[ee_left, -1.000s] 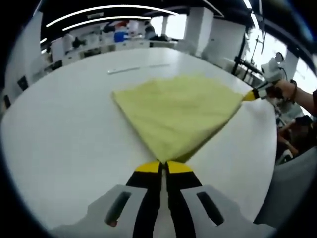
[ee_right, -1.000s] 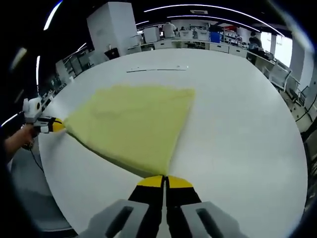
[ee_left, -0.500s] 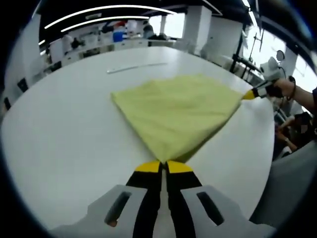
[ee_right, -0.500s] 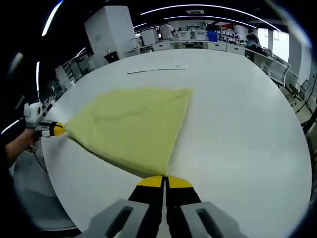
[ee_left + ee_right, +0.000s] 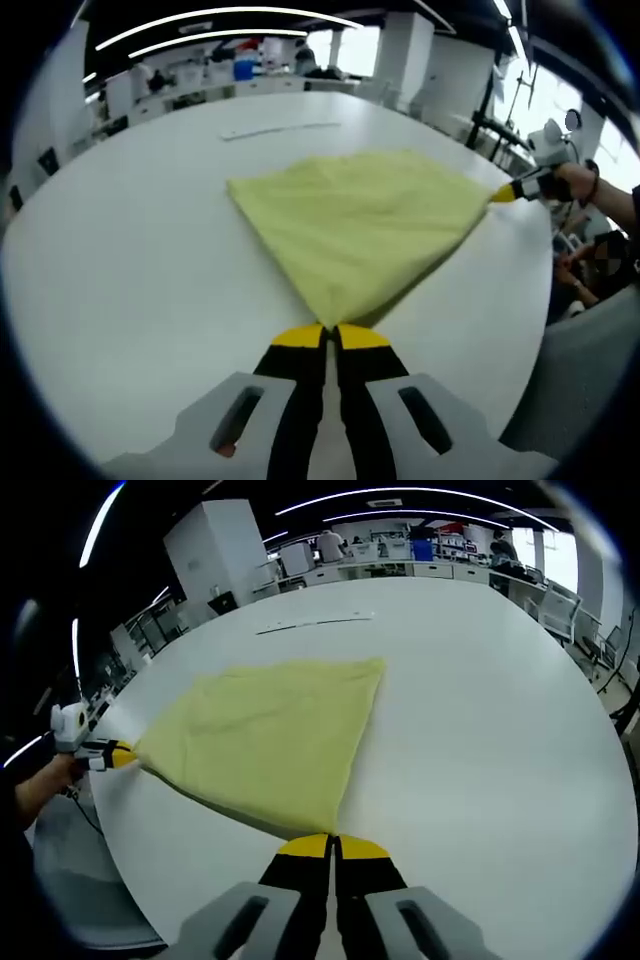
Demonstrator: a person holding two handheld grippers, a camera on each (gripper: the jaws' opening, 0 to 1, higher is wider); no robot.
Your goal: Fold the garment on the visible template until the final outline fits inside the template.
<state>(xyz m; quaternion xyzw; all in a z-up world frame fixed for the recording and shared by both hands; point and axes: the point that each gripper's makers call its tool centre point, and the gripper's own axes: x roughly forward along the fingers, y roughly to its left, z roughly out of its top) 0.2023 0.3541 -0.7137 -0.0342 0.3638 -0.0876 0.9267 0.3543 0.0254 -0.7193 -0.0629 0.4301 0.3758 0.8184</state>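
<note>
The yellow garment [image 5: 362,222] lies spread on the white tabletop [image 5: 130,270], pulled taut between two corners. The left gripper [image 5: 332,333] has its jaws pressed together on the near corner, and the right gripper [image 5: 332,843] likewise has its jaws closed on the other corner; each gripper also appears at the edge of the other's view, the right gripper at [image 5: 508,191] and the left at [image 5: 118,754], a hand [image 5: 578,182] behind it. The likely trouble from here is uneven lifting: if one corner rises or travels faster than the other, the cloth could skew and the folded edge land crooked, leaving the outline outside the template. Thin cloth could also slip out of a pinch under too much tension, or drag along the smooth surface and bunch. I cannot make out any template outline under or around the garment, so alignment is hard to judge. A pale strip [image 5: 315,622] lies on the far side of the tabletop, well apart from the cloth. Beyond is a large workroom with benches, white pillars, windows and curved ceiling lights.
</note>
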